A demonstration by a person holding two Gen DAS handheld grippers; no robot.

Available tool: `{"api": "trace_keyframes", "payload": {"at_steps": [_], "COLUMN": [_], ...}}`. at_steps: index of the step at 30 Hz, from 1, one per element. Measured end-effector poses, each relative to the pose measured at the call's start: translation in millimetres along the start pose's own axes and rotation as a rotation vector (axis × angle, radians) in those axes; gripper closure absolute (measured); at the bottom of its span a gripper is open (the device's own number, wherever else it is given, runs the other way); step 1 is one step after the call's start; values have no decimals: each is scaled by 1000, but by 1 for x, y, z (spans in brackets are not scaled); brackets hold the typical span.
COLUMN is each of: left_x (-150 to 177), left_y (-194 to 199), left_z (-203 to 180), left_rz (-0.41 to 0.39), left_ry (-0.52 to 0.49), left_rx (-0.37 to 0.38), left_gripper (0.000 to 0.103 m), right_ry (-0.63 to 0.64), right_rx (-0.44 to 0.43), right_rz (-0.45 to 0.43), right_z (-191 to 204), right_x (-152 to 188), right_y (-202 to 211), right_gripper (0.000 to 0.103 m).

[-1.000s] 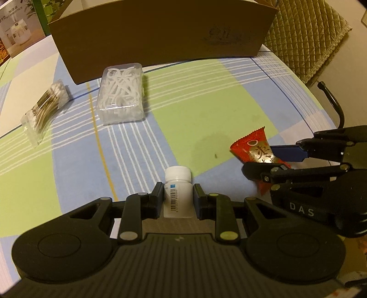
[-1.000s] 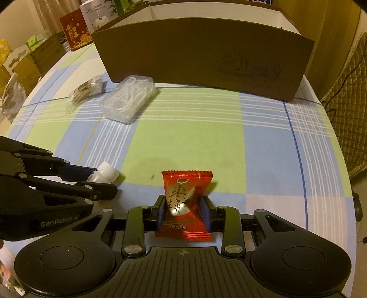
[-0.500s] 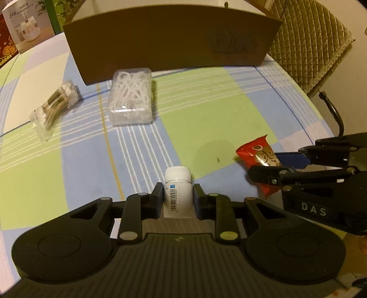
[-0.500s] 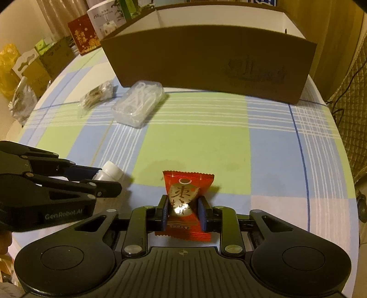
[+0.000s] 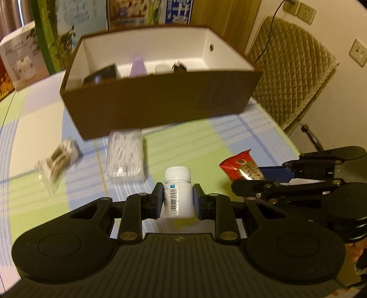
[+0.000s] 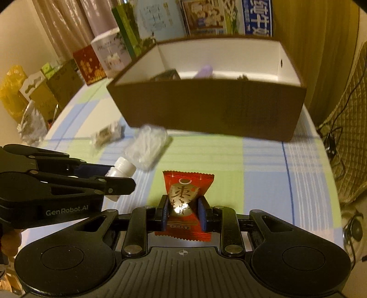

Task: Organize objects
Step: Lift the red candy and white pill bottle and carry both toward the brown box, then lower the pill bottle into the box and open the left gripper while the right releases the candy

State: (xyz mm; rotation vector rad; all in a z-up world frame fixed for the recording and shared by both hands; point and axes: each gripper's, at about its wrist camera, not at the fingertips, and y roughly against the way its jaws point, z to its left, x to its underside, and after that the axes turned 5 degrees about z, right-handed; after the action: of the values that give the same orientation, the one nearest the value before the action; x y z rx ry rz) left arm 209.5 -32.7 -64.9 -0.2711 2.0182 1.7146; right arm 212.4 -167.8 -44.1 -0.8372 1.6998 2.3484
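While clamped across its rigid, light middle, small white plastic pill bottle (image 5: 177, 194) in left gripper (image 5: 177, 198); crinkly, slippery red foil candy packet (image 6: 187, 201), pinched mid-body by right gripper (image 6: 183, 212), bound for brown cardboard box (image 6: 206, 107) at twelve o'clock.

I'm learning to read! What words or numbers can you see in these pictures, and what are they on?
"GenRobot.AI": on the side of the left gripper.
Red snack packet, held in the right gripper: large gold Chinese characters, too glared to read surely.
White bottle: a barcode and tiny print, too small to read.
Brown box: faint print, blurred.
Cartons behind: Chinese text, blurred.
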Motion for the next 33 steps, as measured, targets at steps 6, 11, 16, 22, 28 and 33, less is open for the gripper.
{"api": "trace_keyframes", "payload": {"at_steps": [6, 11, 16, 22, 28, 33], "left_x": [-29, -59, -94, -138, -179, -206], "left_y": [7, 6, 0, -14, -34, -57], "left_z": [0, 6, 13, 18, 23, 30], "left_rz": [-39, -68, -95, -115, -122, -111], "left_ry": [-10, -12, -11, -19, -26, -20], "left_rx": [19, 27, 31, 32, 29, 22], "left_gripper": [81, 81, 81, 81, 81, 81], "right_ry": [-15, -16, -18, -14, -10, -14], "right_rx": [6, 19, 34, 59, 88, 100], "right_rz": [-49, -102, -157, -191, -194, -177], "right_z": [-8, -18, -27, -41, -61, -77], "right_x": [-26, -55, -90, -131, -168, -192], "right_y": [11, 15, 15, 4, -14, -34], "right_gripper": [80, 80, 80, 80, 80, 80]}}
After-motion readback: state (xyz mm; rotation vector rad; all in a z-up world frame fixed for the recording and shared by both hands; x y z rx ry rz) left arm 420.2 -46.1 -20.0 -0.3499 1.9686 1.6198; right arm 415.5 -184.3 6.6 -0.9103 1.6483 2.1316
